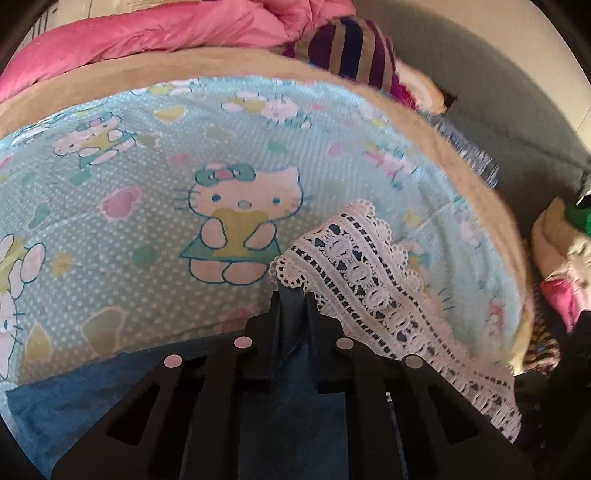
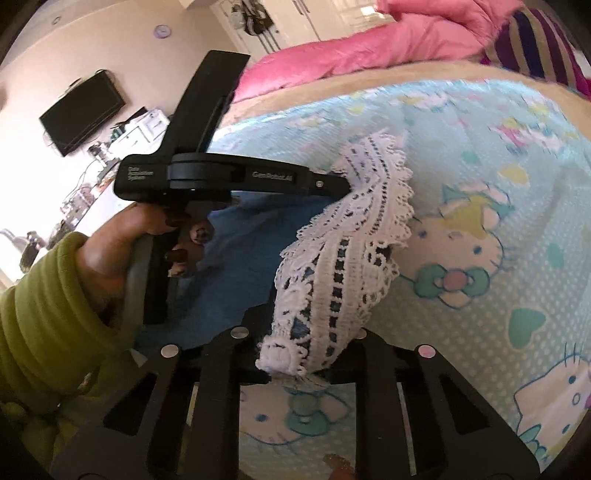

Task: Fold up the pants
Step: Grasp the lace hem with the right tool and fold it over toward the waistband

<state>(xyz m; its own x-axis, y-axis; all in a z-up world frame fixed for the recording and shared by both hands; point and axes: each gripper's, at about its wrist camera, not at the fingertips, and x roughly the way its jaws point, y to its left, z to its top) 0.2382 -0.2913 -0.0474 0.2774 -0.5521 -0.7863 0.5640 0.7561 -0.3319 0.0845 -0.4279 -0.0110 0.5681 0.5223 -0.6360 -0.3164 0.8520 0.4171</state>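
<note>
Blue denim pants [image 1: 55, 406] with a white lace hem [image 1: 369, 280] lie on a pale blue cartoon-cat blanket [image 1: 147, 221] on a bed. My left gripper [image 1: 293, 295] is shut on the blue fabric at the hem's left end, with cloth pinched between its fingers. In the right wrist view, my right gripper [image 2: 310, 332] is shut on the lace hem [image 2: 343, 266], which drapes over and hides its fingertips. The left gripper [image 2: 343, 186] holds the hem's far end there, gripped by a hand [image 2: 110, 251] in a green sleeve. The hem hangs slack and lifted between the two grippers.
A pink duvet [image 1: 166, 29] and a striped pillow [image 1: 351, 48] lie at the bed's far end. A pile of clothes [image 1: 565, 258] sits beyond the bed's right edge. A wall television [image 2: 83, 110] and a cluttered dresser [image 2: 147, 122] stand across the room.
</note>
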